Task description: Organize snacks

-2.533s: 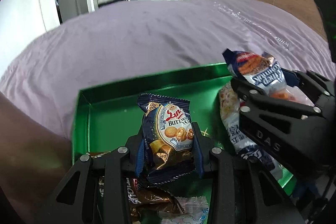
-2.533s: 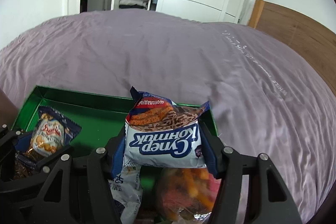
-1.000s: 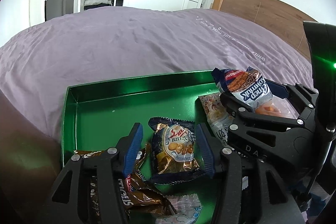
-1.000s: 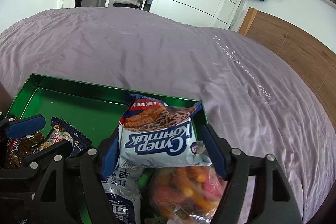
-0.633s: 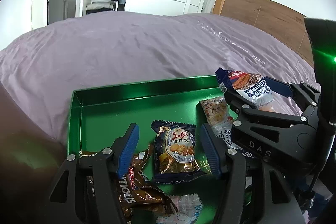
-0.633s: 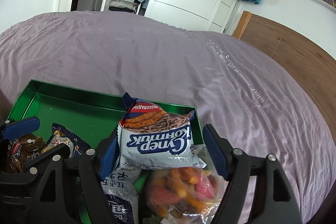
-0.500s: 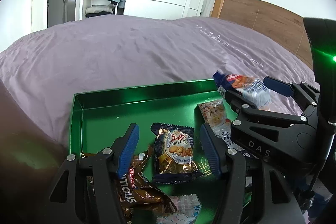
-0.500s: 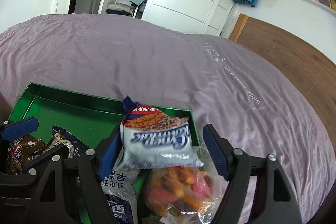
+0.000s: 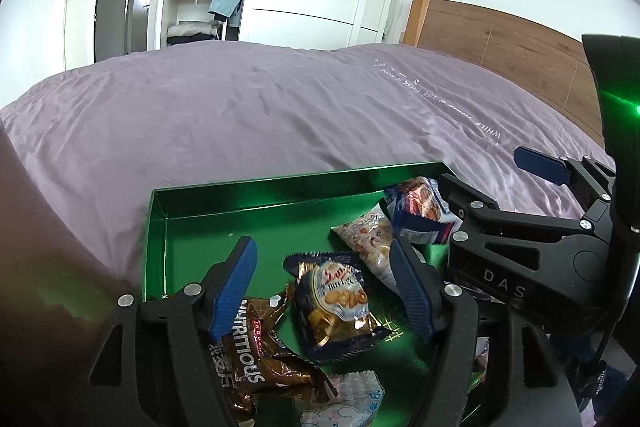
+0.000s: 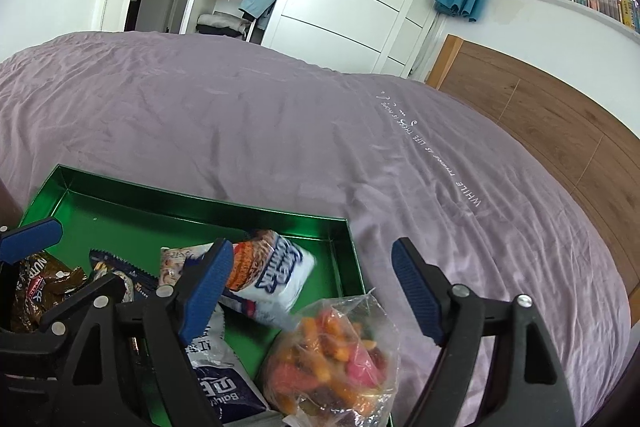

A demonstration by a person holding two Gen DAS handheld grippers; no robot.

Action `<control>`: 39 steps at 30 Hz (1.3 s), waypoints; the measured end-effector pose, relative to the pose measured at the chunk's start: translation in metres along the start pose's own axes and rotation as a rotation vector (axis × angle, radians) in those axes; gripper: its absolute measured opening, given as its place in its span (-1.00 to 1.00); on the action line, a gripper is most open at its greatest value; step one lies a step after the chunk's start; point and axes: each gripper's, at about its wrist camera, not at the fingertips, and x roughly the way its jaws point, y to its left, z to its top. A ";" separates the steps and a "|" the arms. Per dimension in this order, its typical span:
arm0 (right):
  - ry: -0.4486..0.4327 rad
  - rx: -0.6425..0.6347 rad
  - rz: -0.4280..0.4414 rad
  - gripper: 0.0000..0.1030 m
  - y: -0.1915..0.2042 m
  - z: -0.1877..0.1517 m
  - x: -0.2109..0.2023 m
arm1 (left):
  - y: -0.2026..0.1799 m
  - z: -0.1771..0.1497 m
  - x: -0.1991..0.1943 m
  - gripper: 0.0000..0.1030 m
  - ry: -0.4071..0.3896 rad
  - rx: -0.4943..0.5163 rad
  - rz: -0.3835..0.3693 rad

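While my left claw (image 9: 324, 291) has just been spreading, the cookie pack (image 9: 336, 307) lies loose between its fingers, mid-tray (image 9: 256, 195); my right claw (image 10: 312, 287) is spread too.

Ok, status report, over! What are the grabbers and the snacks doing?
Left gripper open, jaws just widened, dark-blue butter-cookie packet lying loose in shiny green tray. Right gripper open, white-and-blue wafer packet in tray. Nothing blocking.
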 end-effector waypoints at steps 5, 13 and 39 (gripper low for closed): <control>-0.026 -0.008 -0.032 1.00 -0.002 0.001 -0.011 | -0.003 0.001 -0.008 0.29 -0.033 0.018 0.006; -0.069 0.035 -0.080 1.00 -0.019 0.005 -0.056 | -0.018 0.003 -0.028 0.47 -0.040 0.061 -0.044; 0.064 0.125 0.013 1.00 -0.022 -0.105 -0.193 | -0.034 -0.105 -0.197 0.60 0.154 0.145 -0.063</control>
